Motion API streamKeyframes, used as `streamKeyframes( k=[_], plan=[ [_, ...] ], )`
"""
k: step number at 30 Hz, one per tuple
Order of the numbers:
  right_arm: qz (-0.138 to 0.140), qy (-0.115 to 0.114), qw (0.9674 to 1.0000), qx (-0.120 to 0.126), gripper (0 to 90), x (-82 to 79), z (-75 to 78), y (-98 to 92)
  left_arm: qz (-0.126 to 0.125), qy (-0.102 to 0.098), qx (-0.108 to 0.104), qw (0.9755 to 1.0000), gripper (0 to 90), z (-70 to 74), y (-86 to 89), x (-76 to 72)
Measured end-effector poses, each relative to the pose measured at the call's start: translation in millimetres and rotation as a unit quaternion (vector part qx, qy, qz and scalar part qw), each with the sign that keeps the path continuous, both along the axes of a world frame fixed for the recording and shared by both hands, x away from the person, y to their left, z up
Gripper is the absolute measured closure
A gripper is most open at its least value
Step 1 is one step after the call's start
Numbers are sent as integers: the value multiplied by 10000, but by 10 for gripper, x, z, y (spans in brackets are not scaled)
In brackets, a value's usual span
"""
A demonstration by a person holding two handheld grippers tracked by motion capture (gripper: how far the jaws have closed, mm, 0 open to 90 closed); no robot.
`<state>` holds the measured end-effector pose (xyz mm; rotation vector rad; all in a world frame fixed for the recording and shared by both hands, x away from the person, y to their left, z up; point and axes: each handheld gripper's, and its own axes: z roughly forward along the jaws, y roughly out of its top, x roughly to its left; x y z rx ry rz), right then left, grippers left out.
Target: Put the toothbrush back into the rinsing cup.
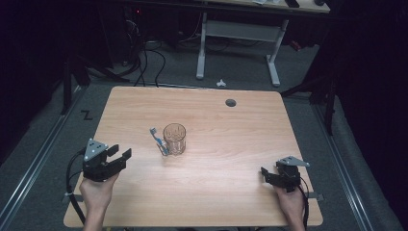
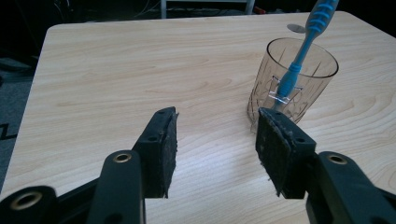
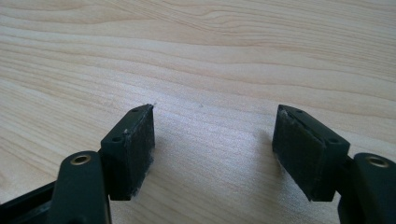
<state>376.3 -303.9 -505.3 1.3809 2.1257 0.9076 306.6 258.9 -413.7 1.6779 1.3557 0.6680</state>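
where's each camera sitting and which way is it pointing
High view: fixed above the person's side, facing forward and down on the light wooden table; both hands, the left gripper and right gripper show.
Left gripper view: rides that gripper, looking along its open jaws at the clear ribbed glass tumbler holding a blue plastic toothbrush.
Right gripper view: rides that gripper, open jaws over bare tabletop.
High and left gripper views share tumbler and toothbrush.
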Motion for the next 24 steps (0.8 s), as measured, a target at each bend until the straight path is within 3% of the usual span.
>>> streamKeyframes(
  k=[24],
  plan=[
    [1, 0, 10000, -3, 300, 0, 0, 0, 119, 229, -117, 9996, 478, -205, 53, -60]
  ],
)
